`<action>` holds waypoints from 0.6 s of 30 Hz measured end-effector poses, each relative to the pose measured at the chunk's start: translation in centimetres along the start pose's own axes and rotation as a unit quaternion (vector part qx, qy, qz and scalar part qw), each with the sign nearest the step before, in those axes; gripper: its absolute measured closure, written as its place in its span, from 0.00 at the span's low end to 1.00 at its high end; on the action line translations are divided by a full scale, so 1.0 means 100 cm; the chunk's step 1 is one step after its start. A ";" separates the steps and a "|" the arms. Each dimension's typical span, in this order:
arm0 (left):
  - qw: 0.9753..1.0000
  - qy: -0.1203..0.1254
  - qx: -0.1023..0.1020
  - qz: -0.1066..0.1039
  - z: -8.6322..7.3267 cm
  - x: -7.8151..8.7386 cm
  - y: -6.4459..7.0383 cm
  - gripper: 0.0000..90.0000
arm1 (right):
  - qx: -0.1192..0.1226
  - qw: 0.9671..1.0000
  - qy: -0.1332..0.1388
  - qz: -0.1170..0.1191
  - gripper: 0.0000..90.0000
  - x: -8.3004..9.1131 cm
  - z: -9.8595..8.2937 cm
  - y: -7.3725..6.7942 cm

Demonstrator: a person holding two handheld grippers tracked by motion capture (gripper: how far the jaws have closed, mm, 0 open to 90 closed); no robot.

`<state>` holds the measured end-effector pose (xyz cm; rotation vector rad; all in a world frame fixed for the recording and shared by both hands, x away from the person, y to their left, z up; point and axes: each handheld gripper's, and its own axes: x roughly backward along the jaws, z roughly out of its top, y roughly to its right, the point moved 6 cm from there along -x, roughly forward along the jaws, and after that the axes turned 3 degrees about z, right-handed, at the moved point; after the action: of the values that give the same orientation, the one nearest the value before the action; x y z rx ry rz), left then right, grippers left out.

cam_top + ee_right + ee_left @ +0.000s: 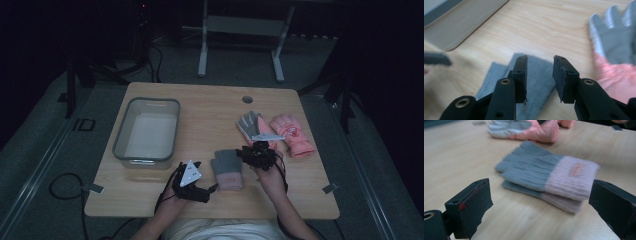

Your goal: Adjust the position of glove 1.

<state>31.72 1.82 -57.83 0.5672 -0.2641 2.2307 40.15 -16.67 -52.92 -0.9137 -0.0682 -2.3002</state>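
Observation:
A pair of grey knit gloves with pink cuffs lies stacked near the table's front edge. In the left gripper view the knit gloves lie just ahead of my left gripper, whose jaws stand wide open and apart from them. My left gripper sits to the left of the pair. My right gripper hovers at the pair's right, over the grey fingers, and its jaws are open with a narrow gap and nothing between them.
A grey-palmed pink ski glove and its pink mate lie at the right. A grey plastic bin stands at the left. The table has a round hole at the back.

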 end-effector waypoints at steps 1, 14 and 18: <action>1.000 -0.005 -0.002 -0.010 0.002 0.000 0.003 0.07 | -0.002 1.000 0.002 0.001 0.70 0.001 0.002 0.003; 0.989 -0.027 -0.102 -0.106 0.028 -0.019 0.035 0.17 | -0.010 0.999 -0.045 -0.018 0.61 -0.039 0.006 0.019; 0.982 -0.050 -0.134 -0.120 0.025 -0.031 0.037 0.24 | -0.022 0.997 -0.064 -0.025 0.55 -0.051 -0.004 0.022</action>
<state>31.53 -3.57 -57.14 0.5330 -0.5120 1.8977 44.00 -15.65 -56.80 -1.0935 -0.0971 -2.2937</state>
